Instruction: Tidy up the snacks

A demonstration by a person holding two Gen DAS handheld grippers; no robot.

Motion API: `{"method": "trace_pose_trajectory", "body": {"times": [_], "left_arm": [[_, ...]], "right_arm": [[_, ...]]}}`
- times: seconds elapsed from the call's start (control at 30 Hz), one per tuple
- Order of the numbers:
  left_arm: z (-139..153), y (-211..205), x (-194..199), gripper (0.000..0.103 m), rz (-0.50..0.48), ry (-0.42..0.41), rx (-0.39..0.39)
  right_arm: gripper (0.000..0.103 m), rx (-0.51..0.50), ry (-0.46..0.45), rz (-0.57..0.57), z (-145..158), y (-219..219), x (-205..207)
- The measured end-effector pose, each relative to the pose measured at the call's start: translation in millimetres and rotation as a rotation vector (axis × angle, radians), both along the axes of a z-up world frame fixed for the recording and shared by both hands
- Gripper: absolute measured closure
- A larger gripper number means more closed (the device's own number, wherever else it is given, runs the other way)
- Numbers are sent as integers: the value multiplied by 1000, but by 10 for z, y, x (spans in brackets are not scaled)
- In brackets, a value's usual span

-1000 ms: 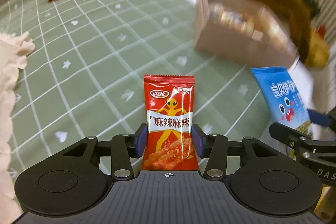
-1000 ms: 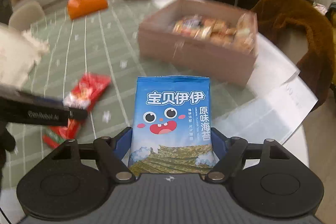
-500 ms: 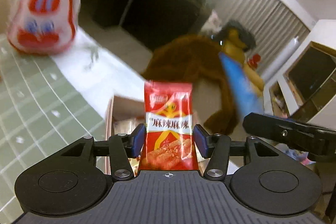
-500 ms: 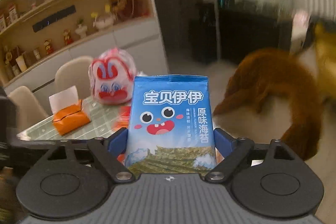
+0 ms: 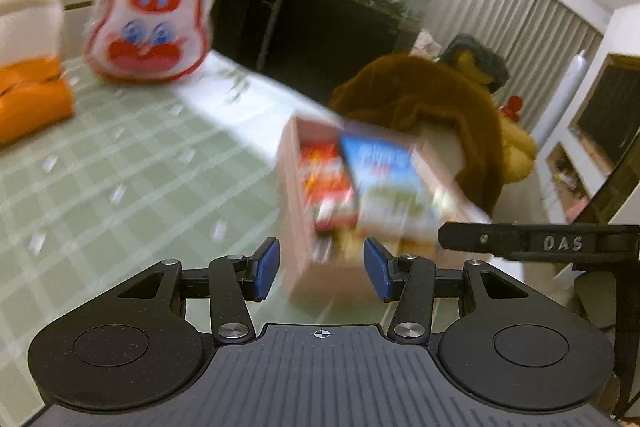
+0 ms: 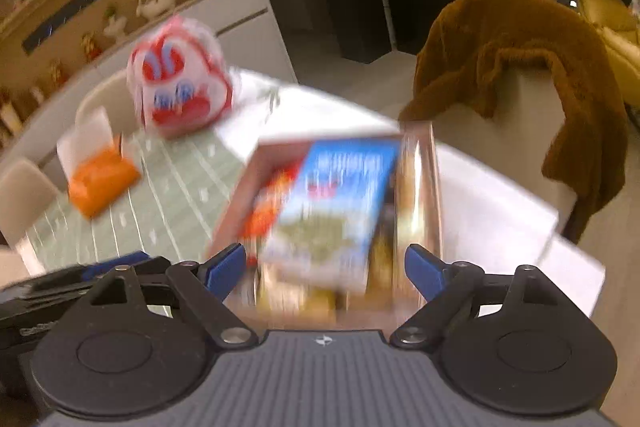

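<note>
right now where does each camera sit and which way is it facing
Left wrist: sits on the left gripper, faces down across the table at the box; open jaws, right gripper's finger at the right edge.
Right wrist: sits on the right gripper, faces the box; open jaws.
Shared: box, blue packet, red packet, rabbit bag.

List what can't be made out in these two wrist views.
- Left wrist: print on the red packet and blue packet in the box, lost to motion blur.
- Right wrist: snacks under the blue packet, covered and blurred.
- Right wrist: left gripper, cut off by the edge.
</note>
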State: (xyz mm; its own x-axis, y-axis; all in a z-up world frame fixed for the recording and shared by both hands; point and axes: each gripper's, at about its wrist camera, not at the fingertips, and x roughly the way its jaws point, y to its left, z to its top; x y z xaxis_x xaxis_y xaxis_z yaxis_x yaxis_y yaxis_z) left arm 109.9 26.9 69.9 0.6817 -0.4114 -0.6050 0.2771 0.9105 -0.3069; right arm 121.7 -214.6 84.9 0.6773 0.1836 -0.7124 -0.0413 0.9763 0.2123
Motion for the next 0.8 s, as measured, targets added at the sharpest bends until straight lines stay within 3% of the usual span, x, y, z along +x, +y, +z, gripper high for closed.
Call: {"method": "trace_pose_trajectory", "body": {"times": [0.1, 0.23, 0.4, 0.47, 0.5, 0.8], "left_arm": [[-259, -18, -366, 51, 9, -10, 83], [-530, -87, -550, 51, -3, -8, 215], [-647, -51, -600, 51, 13, -53, 242], [-686, -87, -601, 49, 13, -83, 262], [-692, -104, -601, 49, 16, -97, 270], [-713, -148, -624, 49, 16, -113, 265]], "right_arm": [[16, -57, 11, 12, -345, 246, -388], [16, -157, 8, 15, -691, 544, -657], [13, -220, -20, -8, -833, 615, -750], [1, -215, -20, -45, -853, 583, -732], [0, -213, -21, -68, -869, 560, -725], [0, -216, -117, -119, -953, 516, -778]]}}
